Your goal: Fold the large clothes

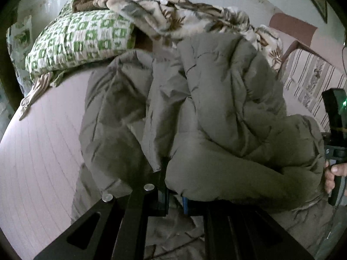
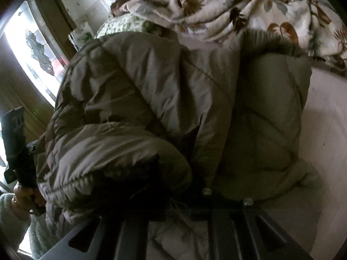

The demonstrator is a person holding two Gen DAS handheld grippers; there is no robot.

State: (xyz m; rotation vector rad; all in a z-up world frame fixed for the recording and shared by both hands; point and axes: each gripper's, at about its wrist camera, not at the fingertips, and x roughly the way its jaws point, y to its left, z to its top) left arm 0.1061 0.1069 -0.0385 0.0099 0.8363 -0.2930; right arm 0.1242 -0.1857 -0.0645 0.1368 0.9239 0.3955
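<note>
A puffy grey-green quilted jacket (image 1: 216, 99) lies bunched and doubled over on a pink bed sheet (image 1: 43, 147). My left gripper (image 1: 171, 186) is shut on a fold of its fabric at the near edge, and cloth drapes over the fingers. In the right wrist view the same jacket (image 2: 151, 99) fills the middle. My right gripper (image 2: 184, 197) is shut on it too, with its fingertips hidden in shadow under a thick roll of fabric. Each view shows the other gripper's handle at its edge, held in a person's hand (image 1: 334, 173) (image 2: 23, 197).
A green-and-white patterned pillow (image 1: 82, 36) and a crumpled floral blanket (image 1: 177, 15) (image 2: 260, 10) lie at the far side of the bed. Striped cloth (image 1: 312, 80) lies at the right. A bright window (image 2: 28, 49) is on the left. Bare sheet (image 2: 321, 117) flanks the jacket.
</note>
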